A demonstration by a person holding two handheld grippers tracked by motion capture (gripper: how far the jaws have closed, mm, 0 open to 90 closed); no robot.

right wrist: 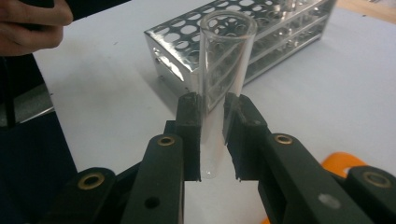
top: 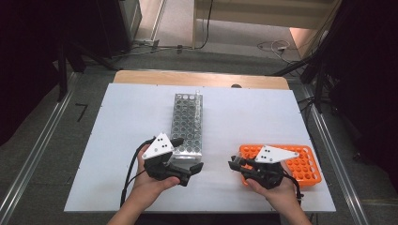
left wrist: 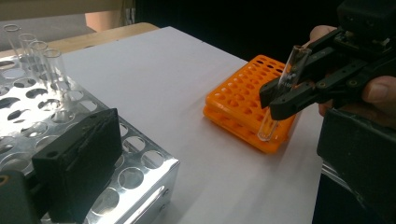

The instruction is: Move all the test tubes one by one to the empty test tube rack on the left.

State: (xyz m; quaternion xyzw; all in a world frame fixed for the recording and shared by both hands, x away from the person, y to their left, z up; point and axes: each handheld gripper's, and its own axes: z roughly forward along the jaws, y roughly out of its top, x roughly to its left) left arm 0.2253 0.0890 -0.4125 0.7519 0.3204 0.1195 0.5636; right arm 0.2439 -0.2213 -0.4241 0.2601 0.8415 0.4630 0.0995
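While held above white table (top: 122, 140) | steel rack (top: 187, 124) under left gripper (top: 184, 164), jaws apart, empty | orange rack (left wrist: 243, 105) beside right gripper (left wrist: 282, 95), clamped on glass tube (right wrist: 224, 70) near its corner | risk: slip through pads, tilt, missed hole, breakage.

No text, label, brand, number or sign can be read anywhere in these pictures. The metal rack (top: 187, 123), the orange rack (top: 300, 161), the glass tube (right wrist: 222, 79) and the white table (top: 244, 117) all carry plain surfaces without legible print.
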